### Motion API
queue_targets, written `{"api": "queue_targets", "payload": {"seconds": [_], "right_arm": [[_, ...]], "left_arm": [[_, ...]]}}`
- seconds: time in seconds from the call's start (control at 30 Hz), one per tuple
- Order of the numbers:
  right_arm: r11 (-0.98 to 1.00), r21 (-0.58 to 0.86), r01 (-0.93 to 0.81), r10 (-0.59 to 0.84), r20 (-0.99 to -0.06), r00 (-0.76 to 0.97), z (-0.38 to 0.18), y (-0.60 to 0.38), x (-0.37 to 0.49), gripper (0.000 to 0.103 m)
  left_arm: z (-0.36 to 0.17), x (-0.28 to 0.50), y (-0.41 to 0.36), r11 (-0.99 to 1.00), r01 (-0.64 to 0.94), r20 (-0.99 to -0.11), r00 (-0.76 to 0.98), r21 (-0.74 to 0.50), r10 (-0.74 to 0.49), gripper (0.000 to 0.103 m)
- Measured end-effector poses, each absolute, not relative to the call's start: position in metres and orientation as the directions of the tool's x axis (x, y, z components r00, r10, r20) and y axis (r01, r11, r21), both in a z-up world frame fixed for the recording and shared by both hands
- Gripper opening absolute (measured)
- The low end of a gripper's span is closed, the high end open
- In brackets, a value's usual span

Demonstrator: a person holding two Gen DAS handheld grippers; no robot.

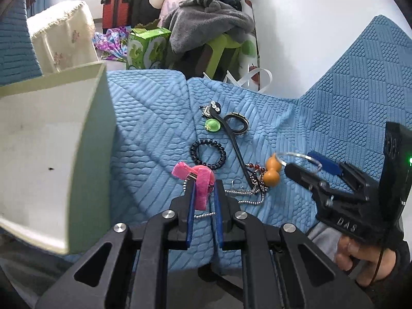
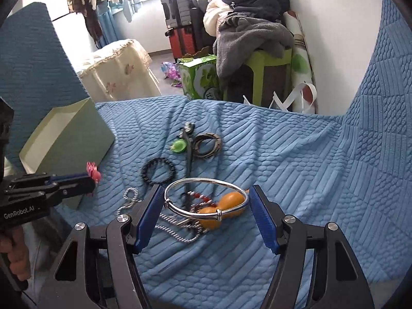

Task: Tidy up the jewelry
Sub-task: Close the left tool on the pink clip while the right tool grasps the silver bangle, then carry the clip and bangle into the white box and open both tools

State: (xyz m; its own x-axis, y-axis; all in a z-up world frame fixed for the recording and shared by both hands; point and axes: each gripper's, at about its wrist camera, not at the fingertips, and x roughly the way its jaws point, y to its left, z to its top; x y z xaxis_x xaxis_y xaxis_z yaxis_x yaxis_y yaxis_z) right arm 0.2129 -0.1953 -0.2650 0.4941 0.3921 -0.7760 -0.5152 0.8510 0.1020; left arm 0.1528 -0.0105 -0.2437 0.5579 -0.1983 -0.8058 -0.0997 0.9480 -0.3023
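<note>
My left gripper (image 1: 203,184) is shut on a pink ribbon hair clip (image 1: 199,180), held above the blue quilted cover beside the pale green box (image 1: 77,128). My right gripper (image 2: 206,190) is shut on a silver bangle (image 2: 206,198), its fingers pressing both sides. Below it lie an orange gourd charm (image 2: 221,211), red beads and a ball chain (image 2: 177,229). Further off lie a black coil hair tie (image 2: 158,172), a green pendant (image 2: 179,145), a black hair stick (image 2: 189,154) and a dark bracelet (image 2: 207,145).
The open green box (image 2: 67,139) stands at the left on the blue cover (image 2: 283,167). Beyond the bed edge are a green carton (image 2: 198,74), a green stool with grey clothes (image 2: 255,41) and suitcases (image 2: 180,25).
</note>
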Motion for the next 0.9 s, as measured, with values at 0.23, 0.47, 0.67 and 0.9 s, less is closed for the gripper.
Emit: {"api": "queue_targets", "payload": {"seconds": [0.23,0.47,0.67,0.9], "right_arm": [[0.864,0.114,-0.491,0.392,-0.765,0.511,-0.239,-0.182,0.185,0.066],[0.850,0.103,-0.516,0.424,-0.715,0.556,-0.186,-0.157,0.176,0.066],[0.827,0.113,-0.551,0.481,-0.650,0.589,-0.133,-0.132,0.174,0.066],[0.789,0.122,-0.602,0.542,-0.599,0.589,-0.101,-0.093,0.168,0.066]], "left_arm": [[-0.208,0.142,-0.002,0.955,-0.042,-0.795,0.566,-0.293,-0.219,0.014],[-0.155,0.133,0.023,0.962,-0.053,-0.744,0.646,-0.268,-0.171,0.014],[-0.115,0.121,0.048,0.968,-0.070,-0.698,0.706,-0.240,-0.122,0.014],[-0.092,0.110,0.083,0.970,-0.114,-0.666,0.744,-0.215,-0.060,0.014]]}}
